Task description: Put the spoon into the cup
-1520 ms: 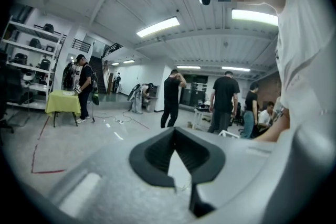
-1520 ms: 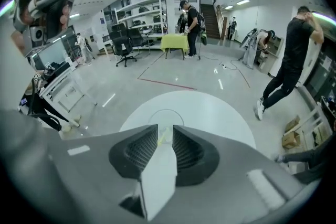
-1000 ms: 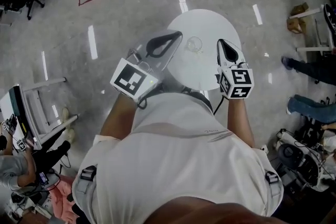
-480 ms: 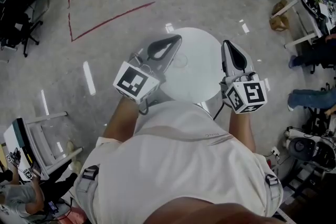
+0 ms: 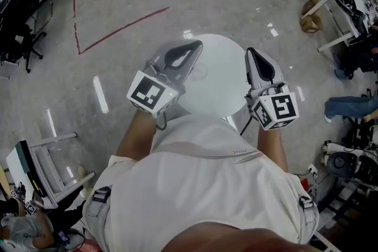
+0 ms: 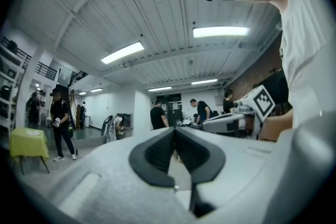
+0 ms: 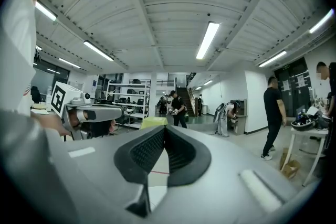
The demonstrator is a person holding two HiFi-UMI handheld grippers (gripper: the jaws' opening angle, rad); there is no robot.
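The left claw (image 5: 196, 45) and the right claw (image 5: 250, 54) are both clenched on nothing above the round white counter (image 5: 224, 88). A clear cup (image 5: 201, 72) stands there, near the left claw.

White short-sleeved T-shirt (image 5: 201, 186), dark-buckled shoulder straps (image 5: 98, 195), grey left claw (image 5: 198, 43) and right claw (image 5: 250, 52), black-and-white marker cubes (image 5: 152, 92)

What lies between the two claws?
Head view: white round table, with what looks like a clear cup beside the left claw, then bare top to the right claw.
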